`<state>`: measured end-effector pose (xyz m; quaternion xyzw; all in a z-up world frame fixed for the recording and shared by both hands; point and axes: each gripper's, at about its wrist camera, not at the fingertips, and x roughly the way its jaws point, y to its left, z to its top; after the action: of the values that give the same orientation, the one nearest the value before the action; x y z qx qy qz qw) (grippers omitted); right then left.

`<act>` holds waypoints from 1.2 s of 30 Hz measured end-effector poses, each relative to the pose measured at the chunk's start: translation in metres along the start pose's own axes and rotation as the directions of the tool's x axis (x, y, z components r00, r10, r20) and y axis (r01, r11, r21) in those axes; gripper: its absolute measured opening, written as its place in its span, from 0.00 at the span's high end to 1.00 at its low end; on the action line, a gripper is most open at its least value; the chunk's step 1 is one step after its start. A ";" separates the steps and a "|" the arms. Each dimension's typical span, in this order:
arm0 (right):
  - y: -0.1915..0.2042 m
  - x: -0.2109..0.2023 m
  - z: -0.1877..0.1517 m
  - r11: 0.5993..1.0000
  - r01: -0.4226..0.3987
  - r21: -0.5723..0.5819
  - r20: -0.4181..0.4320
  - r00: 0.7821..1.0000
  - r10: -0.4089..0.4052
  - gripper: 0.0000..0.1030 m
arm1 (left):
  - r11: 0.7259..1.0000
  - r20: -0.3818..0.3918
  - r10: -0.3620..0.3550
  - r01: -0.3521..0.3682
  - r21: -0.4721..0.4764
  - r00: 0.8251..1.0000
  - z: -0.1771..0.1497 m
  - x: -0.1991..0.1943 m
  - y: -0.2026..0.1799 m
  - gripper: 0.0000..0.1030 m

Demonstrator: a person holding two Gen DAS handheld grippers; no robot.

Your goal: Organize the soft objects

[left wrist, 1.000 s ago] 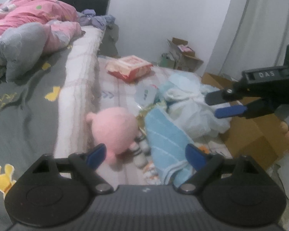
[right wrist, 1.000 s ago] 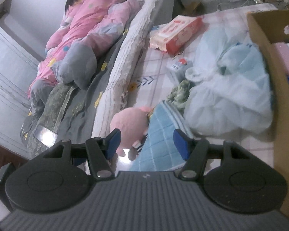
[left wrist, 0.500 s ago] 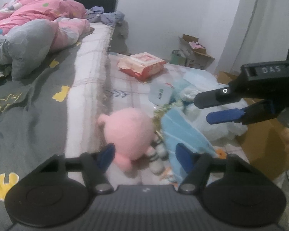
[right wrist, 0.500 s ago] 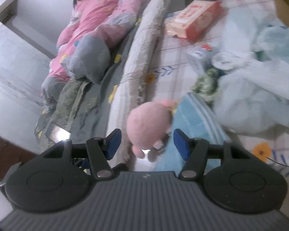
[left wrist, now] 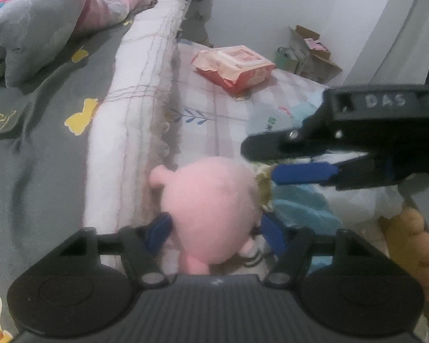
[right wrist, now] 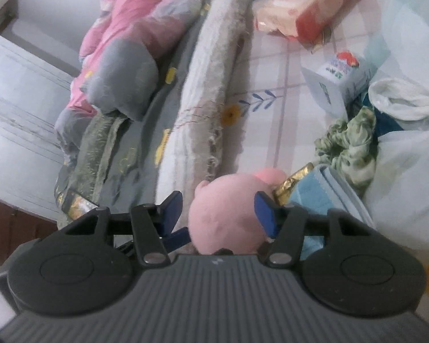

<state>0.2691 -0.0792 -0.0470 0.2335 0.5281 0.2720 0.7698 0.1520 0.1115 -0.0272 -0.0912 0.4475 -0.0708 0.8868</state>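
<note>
Pink plush (left wrist: 211,208) sitting between the spread fingers of left gripper (left wrist: 214,233), beside the blanket's fringed edge (left wrist: 146,114). Also framed by right gripper (right wrist: 218,214), wide open, nothing held. Left one nearer, by judgement.

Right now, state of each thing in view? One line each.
left gripper: open, fingers either side of the pink plush
right gripper: open, also straddling the plush
pink plush: lying on the checked sheet, not clamped
blue towel: crumpled beside the plush
wipes pack: lying flat, closed
cardboard box: flaps open
</note>
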 end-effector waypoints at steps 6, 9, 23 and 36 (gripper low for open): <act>-0.010 0.018 0.001 1.000 -0.008 0.028 -0.031 0.999 0.008 0.52 | 0.999 -0.001 -0.003 0.003 -0.040 1.000 0.004 0.006 0.003 0.31; -0.012 0.017 0.002 0.996 -0.058 0.060 -0.039 0.997 0.061 0.53 | 0.999 0.010 0.006 -0.005 -0.049 1.000 0.004 -0.001 0.002 0.31; -0.004 -0.035 -0.028 0.962 -0.250 0.112 -0.015 0.967 0.253 0.53 | 0.996 0.196 -0.083 0.090 -0.026 0.977 -0.019 -0.103 -0.012 0.28; -0.039 -0.068 -0.059 0.984 -0.160 0.079 0.054 0.986 0.156 0.52 | 0.965 0.077 -0.252 0.245 0.091 0.965 -0.054 -0.066 -0.064 0.32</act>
<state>0.2000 -0.1492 -0.0451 0.3129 0.5002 0.3046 0.7478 0.0668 0.0576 0.0074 -0.1137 0.3897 -0.1952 0.8928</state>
